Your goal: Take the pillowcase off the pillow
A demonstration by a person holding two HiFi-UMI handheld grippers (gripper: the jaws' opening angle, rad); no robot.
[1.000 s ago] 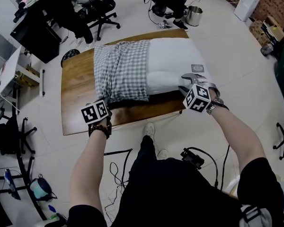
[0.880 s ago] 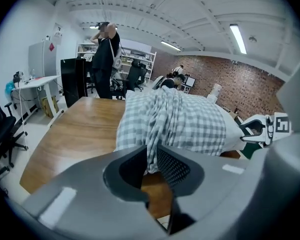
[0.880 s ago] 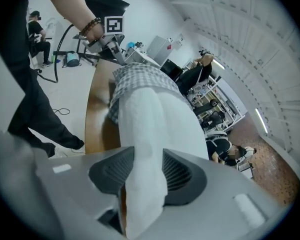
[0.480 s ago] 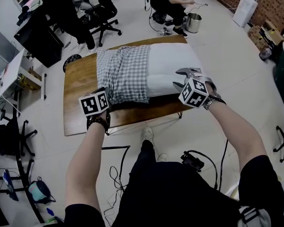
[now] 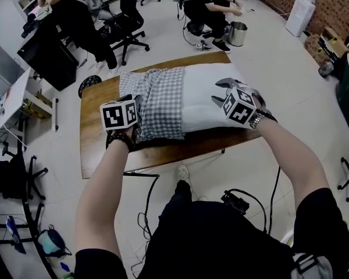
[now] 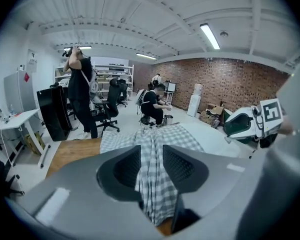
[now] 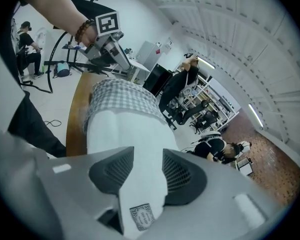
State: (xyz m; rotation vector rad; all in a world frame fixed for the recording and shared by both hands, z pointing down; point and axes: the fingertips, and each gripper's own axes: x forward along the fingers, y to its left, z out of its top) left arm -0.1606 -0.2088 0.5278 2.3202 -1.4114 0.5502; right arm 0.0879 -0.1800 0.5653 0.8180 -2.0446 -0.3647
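A white pillow (image 5: 203, 95) lies on the wooden table (image 5: 96, 141), its left half inside a grey checked pillowcase (image 5: 154, 97). My left gripper (image 5: 138, 108) is at the pillowcase's near left edge. In the left gripper view the checked cloth (image 6: 155, 184) runs up in a ridge between the jaws, whose pads (image 6: 127, 166) touch it on both sides; these jaws have just been opening. My right gripper (image 5: 219, 93) is shut on the pillow's bare right end. In the right gripper view the white corner (image 7: 140, 184) with its sewn label (image 7: 141, 216) fills the gap between the jaws.
People sit and stand at desks and office chairs (image 5: 125, 22) beyond the table. A metal bucket (image 5: 238, 19) stands on the floor behind it. A black cabinet (image 5: 43, 42) is at the far left. Cables (image 5: 145, 214) lie on the floor by my feet.
Both grippers have risen and moved from the table's near edge onto the pillow. The left one has drawn the checked cloth up with it; the right has raised the pillow's white end.
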